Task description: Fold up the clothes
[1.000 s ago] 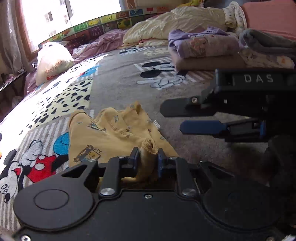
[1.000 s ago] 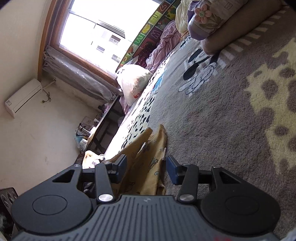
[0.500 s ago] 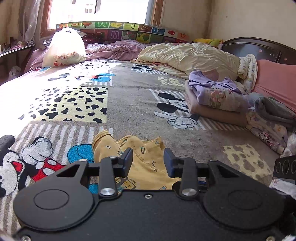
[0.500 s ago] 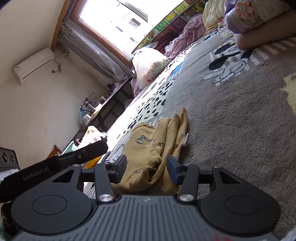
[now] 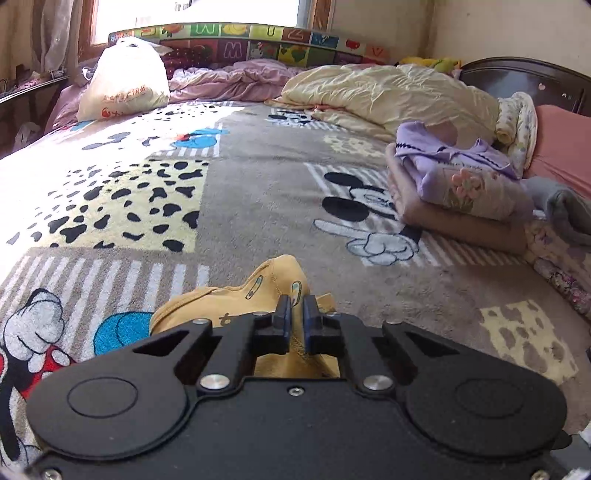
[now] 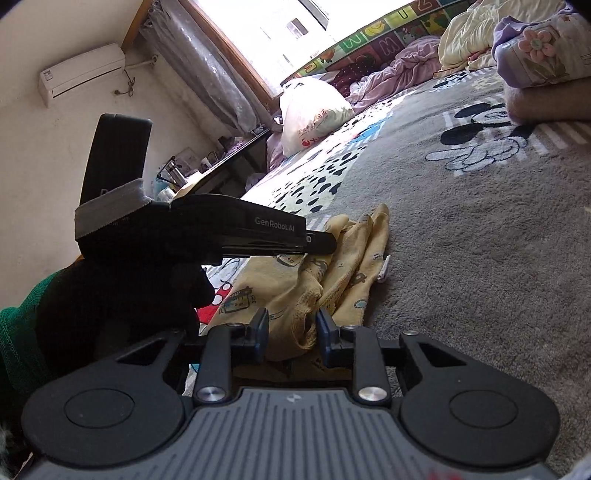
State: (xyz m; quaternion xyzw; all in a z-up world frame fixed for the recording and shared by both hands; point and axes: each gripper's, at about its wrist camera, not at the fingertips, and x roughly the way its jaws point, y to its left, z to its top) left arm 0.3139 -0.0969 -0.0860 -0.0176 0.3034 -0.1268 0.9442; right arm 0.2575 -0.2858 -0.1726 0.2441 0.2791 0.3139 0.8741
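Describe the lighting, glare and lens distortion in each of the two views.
Left wrist view: the window is blown out, sunlight washes out the left of the blanket, and the fisheye bends the bed's edges. Right wrist view: the window glares white, the gloved hand and left hand-held gripper are dark against it, and the yellow garment is evenly lit and sharp.

In the left wrist view, the left tool's (image 5: 296, 317) body covers the near part of the yellow garment (image 5: 258, 295). At three o'clock, the frame edge cuts the grey folded cloth (image 5: 569, 214). In the right wrist view, the left tool hides the garment's far-left part, and the person's gloved hand (image 6: 122, 295) is cut off at nine o'clock.
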